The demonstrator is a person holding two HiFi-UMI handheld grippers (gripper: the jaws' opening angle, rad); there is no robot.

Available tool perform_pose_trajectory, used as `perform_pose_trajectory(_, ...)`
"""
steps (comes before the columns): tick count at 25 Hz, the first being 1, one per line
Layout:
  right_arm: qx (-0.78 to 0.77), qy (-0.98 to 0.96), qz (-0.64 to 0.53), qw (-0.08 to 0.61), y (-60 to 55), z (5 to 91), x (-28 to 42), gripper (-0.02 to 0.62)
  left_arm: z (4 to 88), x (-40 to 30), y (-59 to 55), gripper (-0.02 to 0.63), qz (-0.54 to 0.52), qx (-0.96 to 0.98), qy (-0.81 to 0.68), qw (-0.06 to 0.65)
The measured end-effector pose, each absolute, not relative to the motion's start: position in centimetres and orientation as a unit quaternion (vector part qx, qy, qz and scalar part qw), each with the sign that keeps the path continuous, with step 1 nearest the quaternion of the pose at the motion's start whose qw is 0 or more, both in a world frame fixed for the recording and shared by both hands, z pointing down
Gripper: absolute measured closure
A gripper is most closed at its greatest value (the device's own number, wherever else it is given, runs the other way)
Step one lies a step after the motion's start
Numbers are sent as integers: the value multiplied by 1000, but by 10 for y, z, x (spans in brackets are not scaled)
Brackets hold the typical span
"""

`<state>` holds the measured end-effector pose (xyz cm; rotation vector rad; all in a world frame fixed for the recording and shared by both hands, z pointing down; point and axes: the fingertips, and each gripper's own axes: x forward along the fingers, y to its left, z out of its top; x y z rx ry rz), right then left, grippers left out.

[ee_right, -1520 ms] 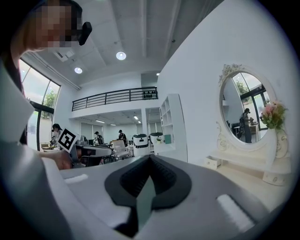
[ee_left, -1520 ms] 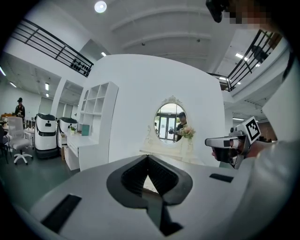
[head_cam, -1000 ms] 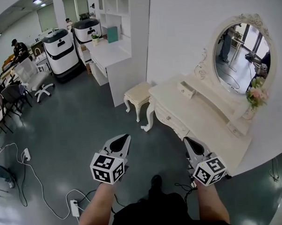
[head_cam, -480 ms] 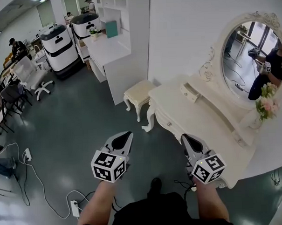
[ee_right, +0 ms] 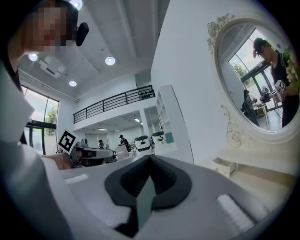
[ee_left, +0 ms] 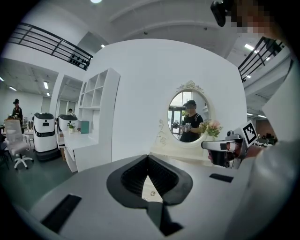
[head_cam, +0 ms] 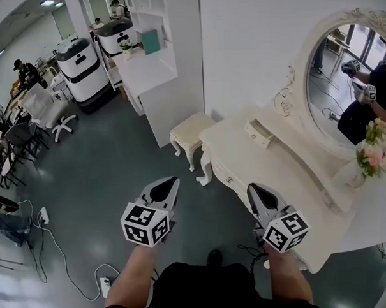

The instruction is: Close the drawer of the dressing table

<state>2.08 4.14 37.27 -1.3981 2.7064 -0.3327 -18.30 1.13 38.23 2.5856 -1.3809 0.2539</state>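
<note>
- The left gripper (head_cam: 174, 180) and right gripper (head_cam: 251, 188) are shaped as pale grey wedges, lined with black ribbed pads (ee_left: 164, 177).
- A black-and-white marker cube (head_cam: 145, 224) is carried on each.
- Black clothing (head_cam: 199, 287) is worn; forearms are left bare.

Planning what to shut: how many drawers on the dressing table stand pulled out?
1: the small drawer at the left end of the raised shelf under the mirror. The wide front drawer looks shut; the shelf's right end is too small to tell.
</note>
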Motion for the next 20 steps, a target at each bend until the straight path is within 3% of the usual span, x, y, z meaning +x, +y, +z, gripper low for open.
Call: perform_pose_trajectory(20,-498,860,-112,4,-82,381,53,584,397,-129,-141,598,71,905,-405,110)
